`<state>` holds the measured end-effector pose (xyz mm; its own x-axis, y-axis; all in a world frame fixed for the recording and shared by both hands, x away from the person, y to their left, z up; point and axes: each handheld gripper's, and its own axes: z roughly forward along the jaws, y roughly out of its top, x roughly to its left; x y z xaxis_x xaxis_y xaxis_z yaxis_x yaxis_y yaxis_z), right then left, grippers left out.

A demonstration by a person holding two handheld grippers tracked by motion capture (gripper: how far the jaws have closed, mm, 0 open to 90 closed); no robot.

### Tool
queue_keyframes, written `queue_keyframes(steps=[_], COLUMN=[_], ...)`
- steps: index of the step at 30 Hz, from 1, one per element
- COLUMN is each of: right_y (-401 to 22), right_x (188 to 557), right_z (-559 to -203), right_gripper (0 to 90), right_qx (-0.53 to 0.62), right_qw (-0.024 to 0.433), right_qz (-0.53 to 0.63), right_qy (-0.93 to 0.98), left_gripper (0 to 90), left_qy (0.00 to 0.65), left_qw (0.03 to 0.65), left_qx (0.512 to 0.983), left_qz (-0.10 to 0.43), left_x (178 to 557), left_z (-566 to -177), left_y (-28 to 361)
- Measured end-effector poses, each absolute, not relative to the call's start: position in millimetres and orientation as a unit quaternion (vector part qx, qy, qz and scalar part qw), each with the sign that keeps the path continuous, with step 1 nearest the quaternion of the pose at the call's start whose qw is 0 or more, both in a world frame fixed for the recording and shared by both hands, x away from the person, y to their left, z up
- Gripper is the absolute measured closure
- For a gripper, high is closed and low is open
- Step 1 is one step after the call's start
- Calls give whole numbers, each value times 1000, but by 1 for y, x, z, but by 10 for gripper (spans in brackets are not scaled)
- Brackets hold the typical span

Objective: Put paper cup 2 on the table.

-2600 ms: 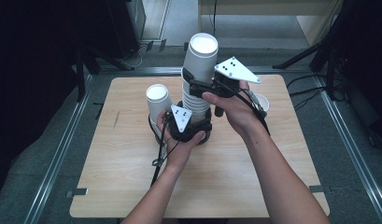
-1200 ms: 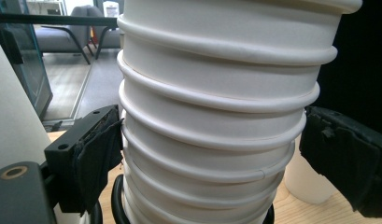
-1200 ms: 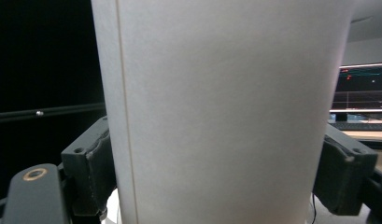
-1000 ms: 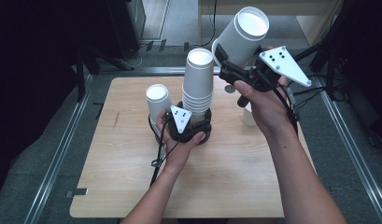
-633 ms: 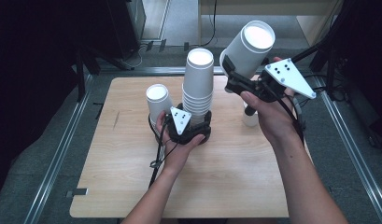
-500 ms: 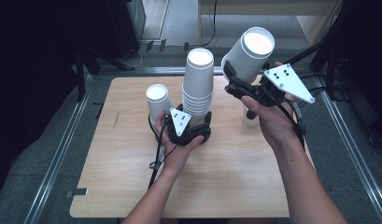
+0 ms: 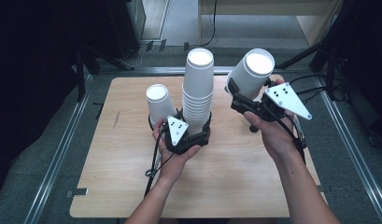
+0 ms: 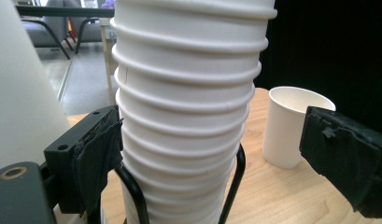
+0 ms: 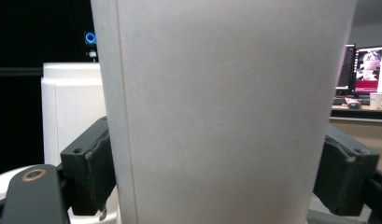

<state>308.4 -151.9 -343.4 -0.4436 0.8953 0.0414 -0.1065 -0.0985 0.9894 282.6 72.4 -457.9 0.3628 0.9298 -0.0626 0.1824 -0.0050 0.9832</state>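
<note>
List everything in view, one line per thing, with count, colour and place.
stack of paper cups: one, white, upside down, table centre, between the left jaws
held paper cup: one, white, upside down, clamped above the table's right side
inverted single cup: one, white, left of the stack
upright cup: one, white, on the table beyond the stack
table: one, light wood
left hand-held gripper: one, black, at the stack's base
right hand-held gripper: one, black, shut on the held cup
</note>
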Motion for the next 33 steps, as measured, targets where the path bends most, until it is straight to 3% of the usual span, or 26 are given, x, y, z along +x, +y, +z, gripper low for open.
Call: queue_keyframes(steps=[20,33], right_y=[-161,-169], right_x=[286,260], right_z=[-387,-435], right_gripper=[146,146], right_qx=[367,373], right_qw=[402,418], right_qz=[628,592], right_qy=[556,580], left_gripper=[62,63], left_qy=[450,451], left_qw=[540,545], left_qx=[638,642], left_qz=[315,294], left_x=[251,232], left_z=[-478,-487], left_y=[88,96])
